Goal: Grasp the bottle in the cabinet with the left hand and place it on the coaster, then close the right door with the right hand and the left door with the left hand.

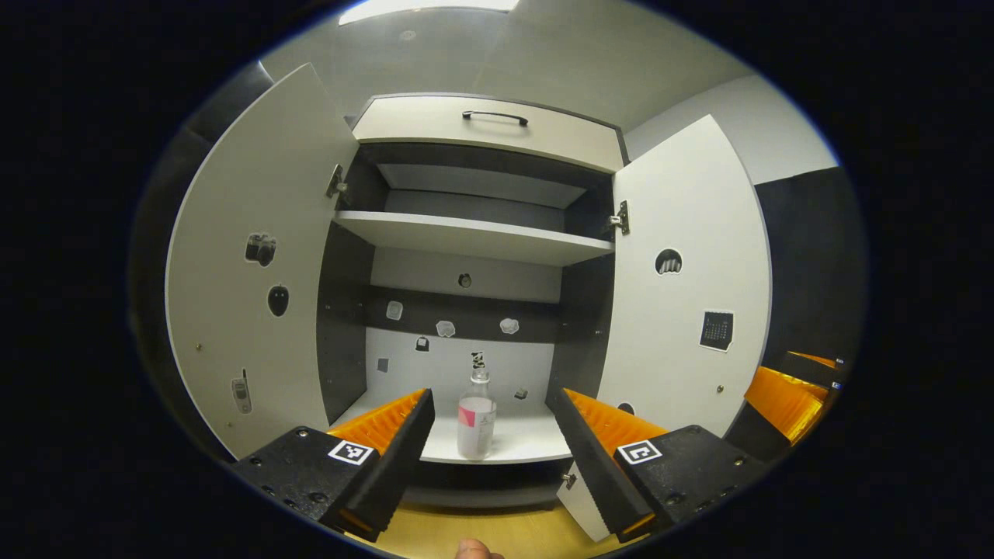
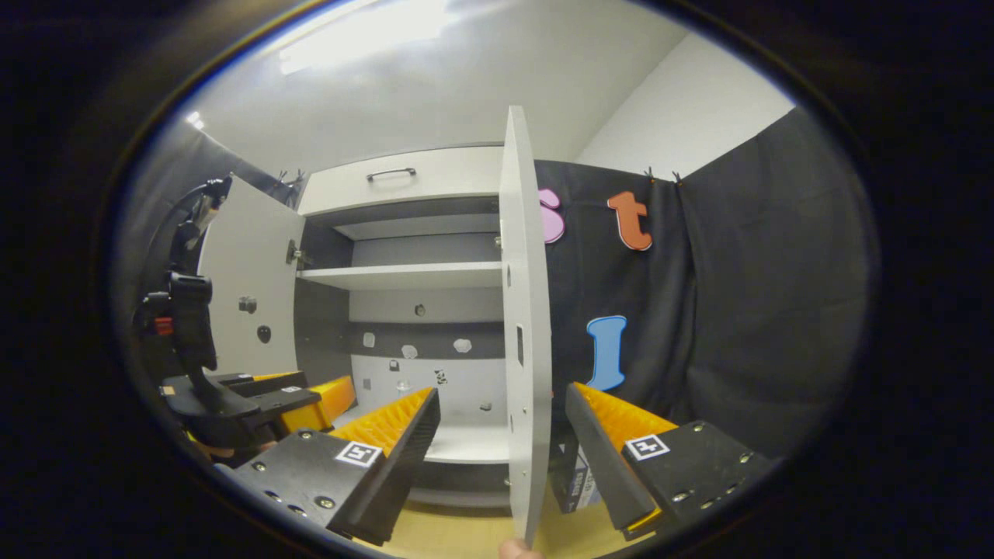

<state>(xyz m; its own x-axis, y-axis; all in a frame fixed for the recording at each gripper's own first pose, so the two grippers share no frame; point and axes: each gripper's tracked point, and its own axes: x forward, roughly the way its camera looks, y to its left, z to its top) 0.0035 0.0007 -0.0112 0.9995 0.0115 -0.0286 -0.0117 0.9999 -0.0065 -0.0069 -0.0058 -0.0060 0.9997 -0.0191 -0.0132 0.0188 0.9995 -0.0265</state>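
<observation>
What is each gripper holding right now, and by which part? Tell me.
Nothing is held. The left gripper is open, and the bottle stands free on the cabinet's lower shelf beyond its fingertips. The right gripper is open too, straddling the right door's edge without pressing it.

Bottle (image 1: pixel 477 416) upright on cabinet's bottom shelf (image 1: pixel 520 442), between both open doors

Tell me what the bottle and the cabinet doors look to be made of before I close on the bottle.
The bottle looks like clear plastic or glass, I can't tell which: the shelf behind shows through it, and it bears a pink and white label. The left door and right door look like white laminated board with a matte finish: flat, even panels with a thin edge and metal hinges.
</observation>
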